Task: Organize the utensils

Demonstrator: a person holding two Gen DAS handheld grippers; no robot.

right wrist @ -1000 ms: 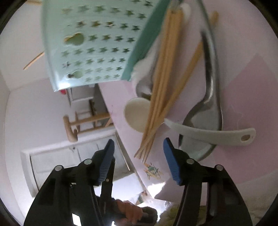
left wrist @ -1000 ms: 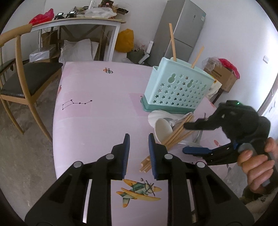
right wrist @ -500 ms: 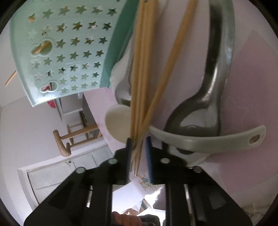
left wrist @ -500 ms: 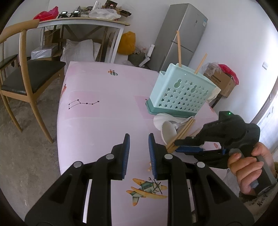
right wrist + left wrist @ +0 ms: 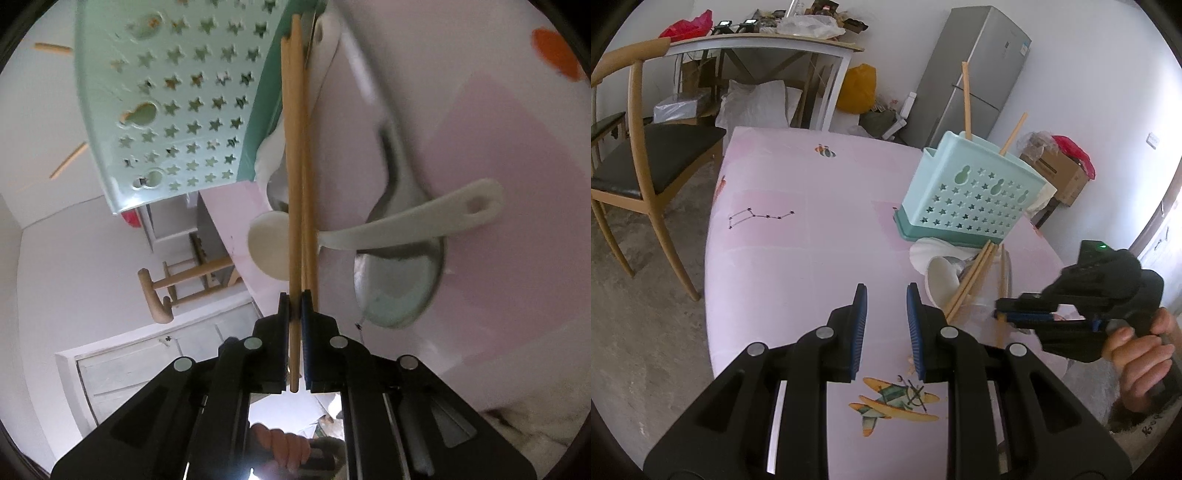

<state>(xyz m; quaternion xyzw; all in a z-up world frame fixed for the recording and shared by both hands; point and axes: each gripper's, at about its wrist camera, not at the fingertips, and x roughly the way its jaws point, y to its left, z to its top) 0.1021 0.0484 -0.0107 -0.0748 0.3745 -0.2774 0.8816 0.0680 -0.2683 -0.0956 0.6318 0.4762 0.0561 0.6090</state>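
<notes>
Two grippers over the pink bench [image 5: 798, 266]: right gripper [image 5: 295, 306] clamped on chopsticks [image 5: 295, 184], perhaps one only, holder [image 5: 971, 195] beyond its fingers; left gripper [image 5: 882, 310] slightly parted, empty; chair [image 5: 635, 155] far left.

Chopsticks [image 5: 971, 275] and spoons [image 5: 940, 280] piled before utensil basket [image 5: 971, 195] on table [image 5: 798, 236], chair [image 5: 635, 147] left

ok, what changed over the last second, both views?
The right tool, open a second ago with the chopstick ends between its fingers, has shut on one wooden chopstick and begun drawing it out of the pile. The left tool stayed part open over the pink table, holding nothing. The mint holder, white spoon and metal ladle kept their places.
</notes>
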